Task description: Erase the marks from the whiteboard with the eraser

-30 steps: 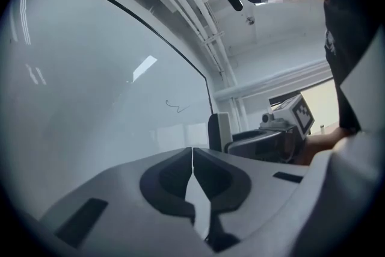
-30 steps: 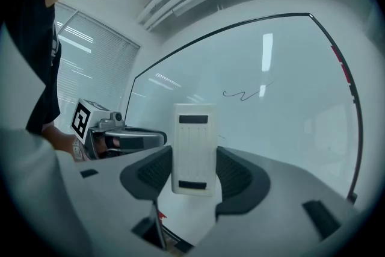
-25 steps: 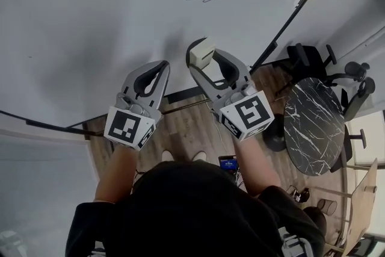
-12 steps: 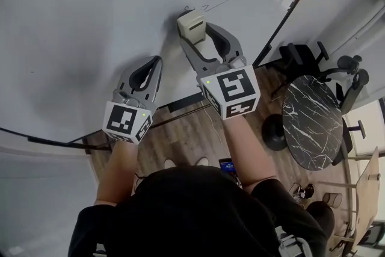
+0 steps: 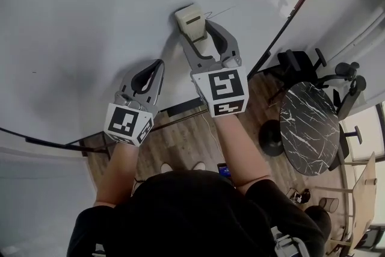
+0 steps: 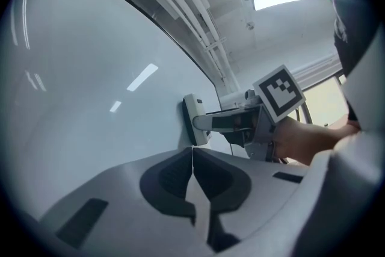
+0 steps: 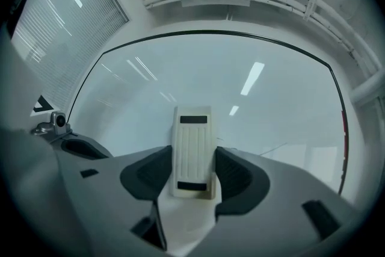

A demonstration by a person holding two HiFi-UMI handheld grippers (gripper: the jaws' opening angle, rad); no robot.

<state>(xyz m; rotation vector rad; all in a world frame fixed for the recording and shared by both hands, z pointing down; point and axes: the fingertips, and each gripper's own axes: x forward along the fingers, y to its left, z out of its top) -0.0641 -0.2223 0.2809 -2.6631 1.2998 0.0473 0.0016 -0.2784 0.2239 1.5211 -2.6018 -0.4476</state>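
Observation:
My right gripper (image 5: 194,30) is shut on a cream ribbed eraser (image 5: 190,22) and presses it flat against the whiteboard (image 5: 90,15). In the right gripper view the eraser (image 7: 192,150) stands upright between the jaws of the right gripper (image 7: 194,173). A thin dark pen mark (image 5: 221,10) runs out from under the eraser's right side; its left end is covered. My left gripper (image 5: 150,72) hovers lower left, shut on nothing, jaws touching. The left gripper view shows the left gripper (image 6: 192,161) with the eraser (image 6: 195,120) against the board beyond it.
A black frame (image 5: 283,24) edges the whiteboard on the right. Beyond it stand a round marble-topped table (image 5: 310,129) and dark office chairs (image 5: 349,78) on a wooden floor (image 5: 186,141). A small dark speck (image 5: 33,72) sits far left on the board.
My right gripper has carried the eraser up the board from below the squiggle onto its left end. The left gripper has stayed low, shifting only slightly.

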